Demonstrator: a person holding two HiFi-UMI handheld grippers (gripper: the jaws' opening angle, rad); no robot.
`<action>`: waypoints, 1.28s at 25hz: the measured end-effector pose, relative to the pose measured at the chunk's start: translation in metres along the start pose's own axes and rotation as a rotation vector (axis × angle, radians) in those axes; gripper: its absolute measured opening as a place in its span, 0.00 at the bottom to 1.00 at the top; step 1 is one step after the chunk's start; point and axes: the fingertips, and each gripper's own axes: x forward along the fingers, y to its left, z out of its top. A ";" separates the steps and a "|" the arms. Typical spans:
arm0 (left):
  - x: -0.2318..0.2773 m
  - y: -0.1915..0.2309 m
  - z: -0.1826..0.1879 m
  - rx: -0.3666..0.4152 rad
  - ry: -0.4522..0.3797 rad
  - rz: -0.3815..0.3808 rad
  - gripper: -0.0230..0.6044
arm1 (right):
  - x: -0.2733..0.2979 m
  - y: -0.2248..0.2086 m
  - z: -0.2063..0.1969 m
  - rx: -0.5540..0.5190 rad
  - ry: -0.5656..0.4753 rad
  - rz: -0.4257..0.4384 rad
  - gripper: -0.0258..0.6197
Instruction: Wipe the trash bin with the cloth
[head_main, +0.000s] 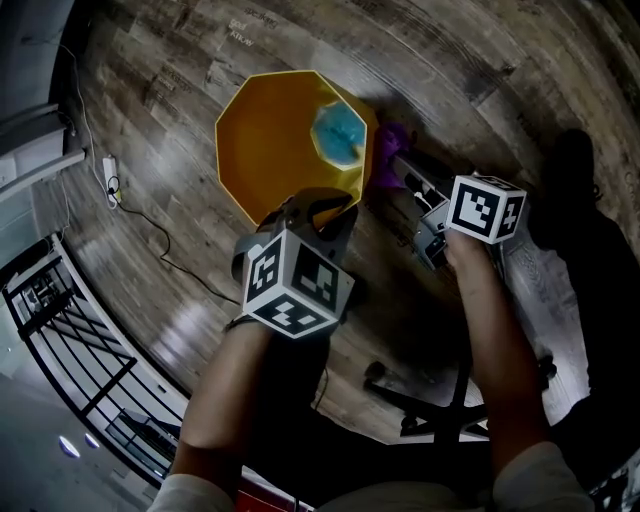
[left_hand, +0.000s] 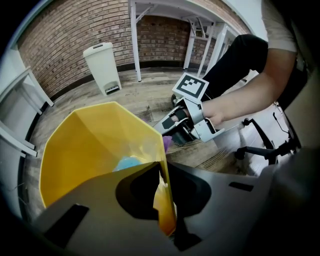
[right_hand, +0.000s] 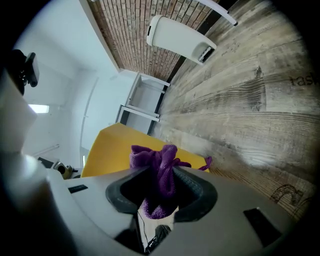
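A yellow trash bin (head_main: 275, 140) stands open-topped on the wooden floor, with something blue (head_main: 340, 135) at its bottom. My left gripper (head_main: 318, 205) is shut on the bin's near rim; in the left gripper view the yellow wall (left_hand: 90, 155) runs between the jaws of this gripper (left_hand: 162, 195). My right gripper (head_main: 400, 170) is at the bin's right outer side, shut on a bunched purple cloth (head_main: 388, 148). In the right gripper view the cloth (right_hand: 160, 175) sticks out of the right gripper (right_hand: 159, 192), close against the bin's outer wall (right_hand: 112, 150). Whether cloth and bin touch is not clear.
A white pedal bin (left_hand: 102, 67) stands by the brick wall, near white table legs (left_hand: 135, 40). An office chair base (head_main: 450, 400) is by my right arm. A cable with a power strip (head_main: 110, 180) and a black rack (head_main: 70, 340) lie to the left.
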 end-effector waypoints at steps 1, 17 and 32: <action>0.000 0.000 0.000 -0.002 0.000 0.001 0.08 | 0.003 -0.005 -0.001 0.002 0.005 -0.007 0.24; 0.002 0.000 0.007 -0.033 -0.028 0.007 0.08 | 0.046 -0.097 -0.013 -0.070 0.162 -0.237 0.24; 0.004 0.005 0.011 -0.100 -0.041 0.004 0.08 | 0.057 -0.133 -0.021 -0.232 0.248 -0.445 0.24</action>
